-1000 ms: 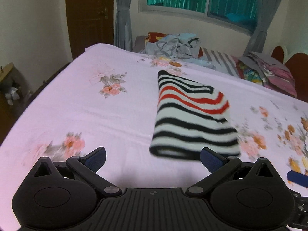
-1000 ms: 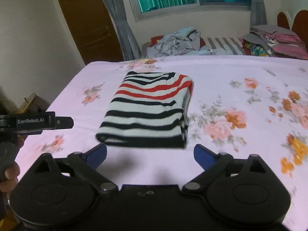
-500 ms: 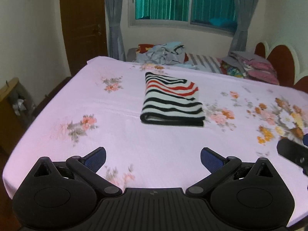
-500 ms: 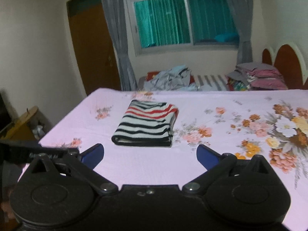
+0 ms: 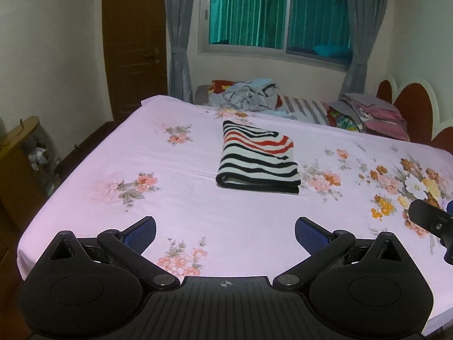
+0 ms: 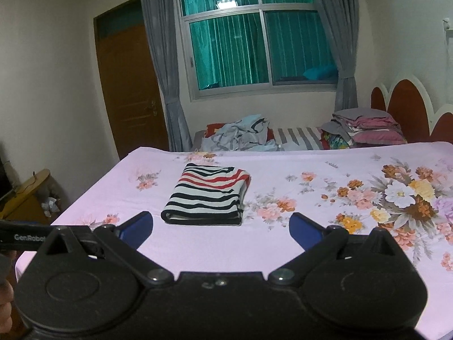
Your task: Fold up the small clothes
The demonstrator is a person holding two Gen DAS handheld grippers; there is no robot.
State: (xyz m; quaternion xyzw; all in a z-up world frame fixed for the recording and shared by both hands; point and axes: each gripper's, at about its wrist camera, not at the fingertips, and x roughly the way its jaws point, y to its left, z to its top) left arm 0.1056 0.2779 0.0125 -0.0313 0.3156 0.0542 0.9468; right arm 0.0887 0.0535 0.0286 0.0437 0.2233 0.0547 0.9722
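A folded garment with black, white and red stripes (image 5: 256, 158) lies flat in the middle of the pink floral bed sheet (image 5: 175, 198); the right wrist view shows the same striped garment (image 6: 208, 198). My left gripper (image 5: 225, 233) is open and empty, held back near the bed's front edge, well short of the garment. My right gripper (image 6: 220, 228) is also open and empty, pulled back from the garment. Part of the right gripper's body (image 5: 433, 221) shows at the right edge of the left wrist view.
A heap of unfolded clothes (image 5: 249, 95) lies at the far end of the bed. A stack of folded clothes (image 6: 365, 129) sits near the headboard (image 6: 407, 107). A wooden cabinet (image 5: 19, 153) stands left of the bed. A door (image 6: 130, 85) and a window are behind.
Both grippers have drawn back and up from the folded striped garment, which now looks smaller and farther. The garment itself has stayed in place.
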